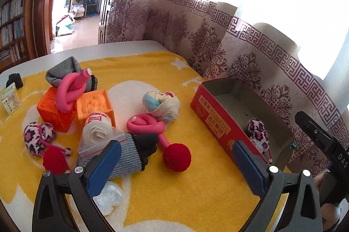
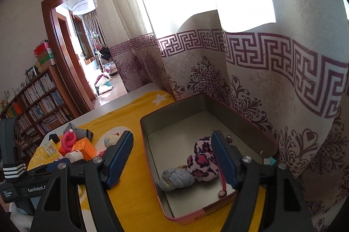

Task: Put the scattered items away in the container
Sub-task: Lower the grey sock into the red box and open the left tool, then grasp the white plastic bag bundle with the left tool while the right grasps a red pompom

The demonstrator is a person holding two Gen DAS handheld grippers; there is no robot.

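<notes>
The red tin point(image 1: 220, 121) stands on the yellow blanket point(image 1: 196, 195) by the curtain point(image 1: 250, 51), and it holds only a little so far: a leopard plush point(image 2: 202, 161) and a grey sock ball point(image 2: 176, 178) lie at its near end, with most of its floor bare. By that showing the tidying is barely begun.

Left of the tin, the pile waits on the blanket:
- two orange blocks point(image 1: 96, 105) with a pink foam roller point(image 1: 69, 90) looped over them and a grey cloth point(image 1: 63, 73) behind;
- a second leopard plush point(image 1: 37, 138);
- a white roll point(image 1: 96, 129) in a clear bag;
- a grey-and-black glove point(image 1: 139, 147);
- another pink roller point(image 1: 148, 125) with a red ball point(image 1: 176, 158) at its end, a second red ball point(image 1: 54, 160) farther left;
- a pale sock ball point(image 1: 161, 103), nearest the tin;
- a small carton point(image 1: 11, 99) and a black item point(image 1: 14, 79) farthest from the tin.

The left tool point(image 1: 178, 168) hovers wide open and empty, over the glove and red ball beside the tin. The right tool point(image 2: 172, 158) is also spread wide and holds nothing, poised above the tin's near end, one pad over the plush.
</notes>
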